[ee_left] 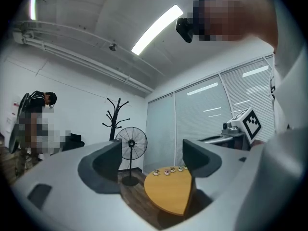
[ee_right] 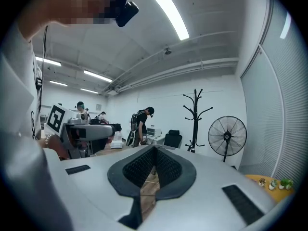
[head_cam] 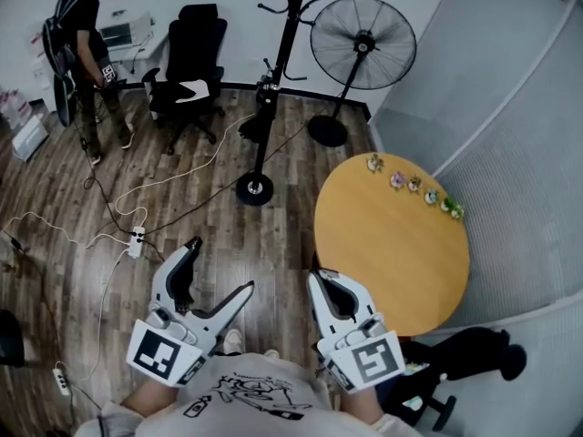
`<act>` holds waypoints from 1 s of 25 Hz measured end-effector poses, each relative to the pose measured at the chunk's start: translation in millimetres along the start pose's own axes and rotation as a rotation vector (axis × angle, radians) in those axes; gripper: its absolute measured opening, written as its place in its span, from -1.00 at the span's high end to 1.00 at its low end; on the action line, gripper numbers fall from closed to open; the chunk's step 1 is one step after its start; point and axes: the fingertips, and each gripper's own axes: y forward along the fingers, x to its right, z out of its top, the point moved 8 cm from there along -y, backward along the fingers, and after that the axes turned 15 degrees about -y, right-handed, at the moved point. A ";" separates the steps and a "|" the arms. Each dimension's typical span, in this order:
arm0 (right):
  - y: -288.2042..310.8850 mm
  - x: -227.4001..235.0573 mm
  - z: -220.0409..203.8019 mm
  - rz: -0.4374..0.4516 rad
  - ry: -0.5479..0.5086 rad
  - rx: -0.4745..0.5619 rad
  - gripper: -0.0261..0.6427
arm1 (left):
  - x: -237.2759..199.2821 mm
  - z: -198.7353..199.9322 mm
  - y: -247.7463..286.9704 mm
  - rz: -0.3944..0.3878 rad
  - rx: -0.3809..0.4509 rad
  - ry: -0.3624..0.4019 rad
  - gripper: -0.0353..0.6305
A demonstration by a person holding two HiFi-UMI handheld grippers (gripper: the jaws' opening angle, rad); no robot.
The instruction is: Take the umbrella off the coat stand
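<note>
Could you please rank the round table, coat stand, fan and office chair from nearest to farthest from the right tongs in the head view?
1. round table, close beside the right tongs, on their right.
2. coat stand, ahead, slightly left.
3. fan, farther back by the wall.
4. office chair, far left at the back.

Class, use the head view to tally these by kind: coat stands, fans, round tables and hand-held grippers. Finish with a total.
coat stand: 1
fan: 1
round table: 1
grippers: 2 (left gripper, right gripper)
Total: 5
</note>
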 end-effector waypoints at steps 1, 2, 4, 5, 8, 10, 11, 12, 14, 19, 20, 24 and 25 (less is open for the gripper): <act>3.2 -1.7 0.8 0.000 -0.002 -0.001 0.87 | -3.6 0.2 -1.7 0.001 -0.005 0.000 -0.26; 6.6 -3.7 1.6 0.000 -0.002 -0.003 0.87 | -7.2 1.5 -2.9 0.002 -0.006 0.000 -0.26; 13.5 -8.6 4.0 0.002 -0.002 -0.005 0.87 | -14.6 4.9 -5.4 0.005 -0.005 0.000 -0.26; 16.9 -11.3 5.3 0.003 -0.003 -0.005 0.87 | -18.3 6.4 -7.4 0.006 -0.006 -0.001 -0.26; 27.6 -20.5 10.3 0.007 -0.009 -0.004 0.87 | -29.9 11.5 -15.3 0.008 -0.006 -0.004 -0.26; 35.2 -27.9 12.8 0.008 -0.009 -0.003 0.88 | -38.4 14.6 -21.3 0.009 -0.008 -0.003 -0.26; 38.9 -31.9 13.9 0.008 -0.006 -0.002 0.87 | -42.7 15.9 -24.4 0.010 -0.010 -0.002 -0.26; 42.2 -35.7 14.8 0.006 -0.001 -0.001 0.87 | -46.7 17.3 -27.5 0.011 -0.013 -0.001 -0.26; 46.9 -42.8 16.6 0.006 0.003 -0.005 0.87 | -53.6 19.9 -33.4 0.014 -0.018 0.001 -0.26; 53.2 -51.2 18.0 0.003 -0.005 -0.014 0.87 | -64.2 20.5 -42.2 0.019 -0.025 -0.008 -0.26; 54.1 -51.9 17.1 0.003 -0.004 -0.019 0.87 | -65.2 19.6 -42.7 0.018 -0.027 -0.011 -0.25; 60.0 -52.6 14.5 0.007 0.001 -0.039 0.87 | -70.6 17.3 -41.2 0.014 -0.036 -0.016 -0.25; 61.8 -52.1 14.1 0.007 -0.002 -0.039 0.87 | -72.3 17.6 -40.4 0.014 -0.036 -0.016 -0.25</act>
